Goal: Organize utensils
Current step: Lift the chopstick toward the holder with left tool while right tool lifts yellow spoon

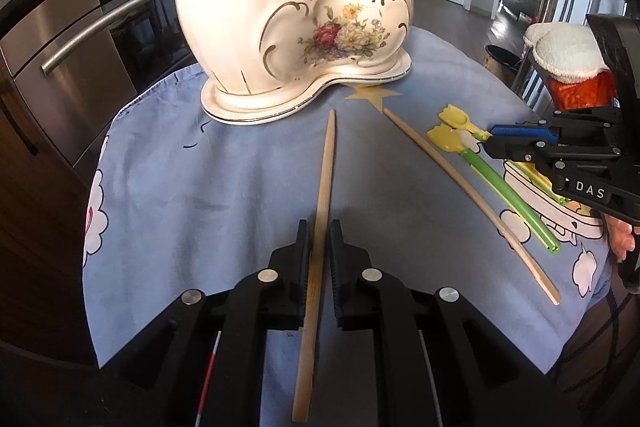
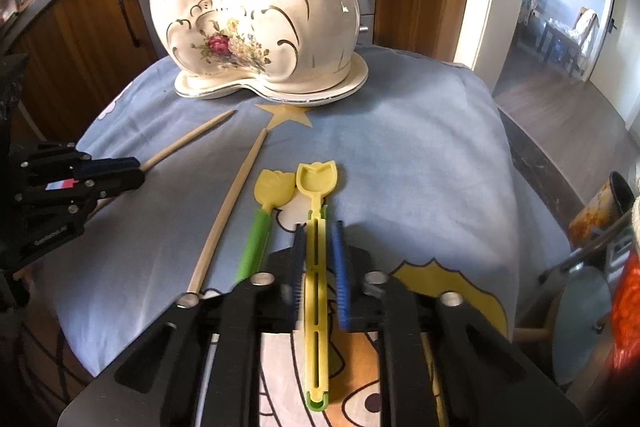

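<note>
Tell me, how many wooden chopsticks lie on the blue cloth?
2. One chopstick lies between the left gripper fingers; the other chopstick lies free, beside the green-handled spoon. More may stand hidden in the holder.

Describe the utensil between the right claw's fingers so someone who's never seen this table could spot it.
Start at the white flowered ceramic holder on the blue cloth; in front of it lie two tulip-headed plastic picks. The one meant is the yellow slotted pick between the right claw fingers. Its neighbour has a green stem, and the wooden chopsticks are plain.
</note>
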Demonstrator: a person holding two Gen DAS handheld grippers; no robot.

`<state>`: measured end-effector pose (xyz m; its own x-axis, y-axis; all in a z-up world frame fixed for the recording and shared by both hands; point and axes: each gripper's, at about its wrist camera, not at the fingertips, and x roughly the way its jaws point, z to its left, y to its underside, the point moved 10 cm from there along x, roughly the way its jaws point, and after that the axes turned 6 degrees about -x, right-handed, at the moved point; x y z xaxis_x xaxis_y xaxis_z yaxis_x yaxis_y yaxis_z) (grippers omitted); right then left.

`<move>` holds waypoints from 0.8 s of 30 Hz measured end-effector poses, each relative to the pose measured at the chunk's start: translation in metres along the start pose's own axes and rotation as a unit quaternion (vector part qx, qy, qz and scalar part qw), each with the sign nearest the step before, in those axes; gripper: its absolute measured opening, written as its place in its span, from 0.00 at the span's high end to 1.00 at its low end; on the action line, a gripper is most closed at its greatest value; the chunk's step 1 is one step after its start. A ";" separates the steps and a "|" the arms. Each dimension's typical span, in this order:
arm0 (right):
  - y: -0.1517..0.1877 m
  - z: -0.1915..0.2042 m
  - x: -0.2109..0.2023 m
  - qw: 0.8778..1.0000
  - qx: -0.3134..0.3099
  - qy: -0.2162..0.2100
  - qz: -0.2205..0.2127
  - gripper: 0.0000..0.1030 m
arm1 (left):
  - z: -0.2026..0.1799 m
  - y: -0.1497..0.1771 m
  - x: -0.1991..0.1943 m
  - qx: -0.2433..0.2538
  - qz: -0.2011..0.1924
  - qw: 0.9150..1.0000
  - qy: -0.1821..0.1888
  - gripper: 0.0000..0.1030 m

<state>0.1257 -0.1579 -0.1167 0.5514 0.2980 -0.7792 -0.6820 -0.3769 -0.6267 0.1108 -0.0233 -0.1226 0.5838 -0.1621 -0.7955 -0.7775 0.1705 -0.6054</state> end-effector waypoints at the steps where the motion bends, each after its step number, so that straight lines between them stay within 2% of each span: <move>1: 0.000 0.000 0.000 1.000 0.000 0.001 -0.001 0.90 | 0.001 0.000 0.000 0.000 0.000 1.000 0.000 0.93; 7: -0.010 -0.004 -0.012 1.000 0.006 0.004 -0.030 0.90 | -0.001 -0.002 -0.011 0.014 -0.012 1.000 0.008 0.94; 13: -0.030 -0.003 -0.039 0.995 0.013 -0.001 -0.097 0.90 | -0.008 -0.011 -0.036 0.029 -0.045 0.998 0.025 0.94; 18: -0.050 0.000 -0.063 0.988 0.021 -0.008 -0.154 0.90 | -0.008 -0.028 -0.069 0.026 -0.105 0.993 0.043 0.94; 20: -0.061 0.001 -0.076 0.983 0.028 -0.019 -0.182 0.90 | -0.006 -0.038 -0.084 0.020 -0.137 0.989 0.057 0.94; 24: -0.086 -0.001 -0.096 0.972 0.034 -0.023 -0.230 0.90 | 0.004 -0.062 -0.112 0.001 -0.208 0.976 0.058 0.94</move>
<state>0.1320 -0.1552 0.0117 0.7850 0.4607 -0.4142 -0.3991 -0.1351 -0.9069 0.0950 -0.0115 0.0041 0.8191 -0.3266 -0.4717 -0.4777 0.0672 -0.8760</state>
